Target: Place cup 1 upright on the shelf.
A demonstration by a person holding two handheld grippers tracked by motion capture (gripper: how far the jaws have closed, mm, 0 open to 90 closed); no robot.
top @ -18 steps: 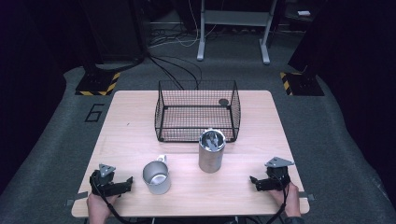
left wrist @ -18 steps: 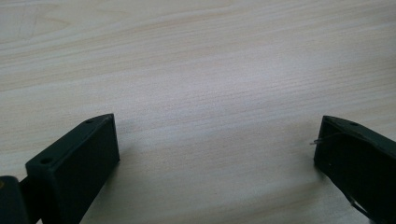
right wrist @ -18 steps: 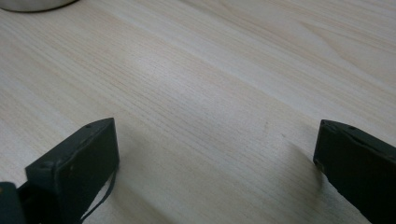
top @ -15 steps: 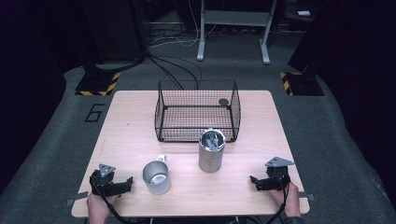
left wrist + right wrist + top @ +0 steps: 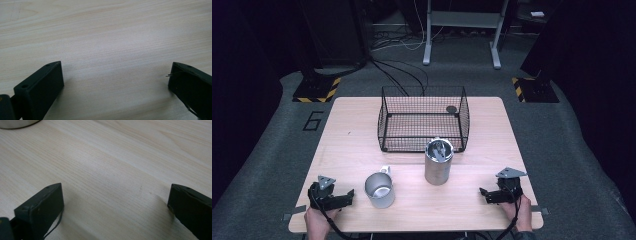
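Left tongs: my left black tongs [image 5: 348,196] rest at the near left corner of the pale wooden bench [image 5: 357,145], jaws spread wide, empty, only bare wood between them [image 5: 112,75].
Mug: a small silver metal mug [image 5: 379,189] with a handle stands just right of my left tongs, apart from them.
Basket: a black wire basket [image 5: 423,120] sits at the far middle; a small dark round object [image 5: 451,109] lies inside it.
Canister: a tall silver metal cylinder [image 5: 438,161] stands upright just in front of the basket.
Right tongs: my right black tongs [image 5: 485,193] rest at the near right, wide open, holding nothing [image 5: 115,195].
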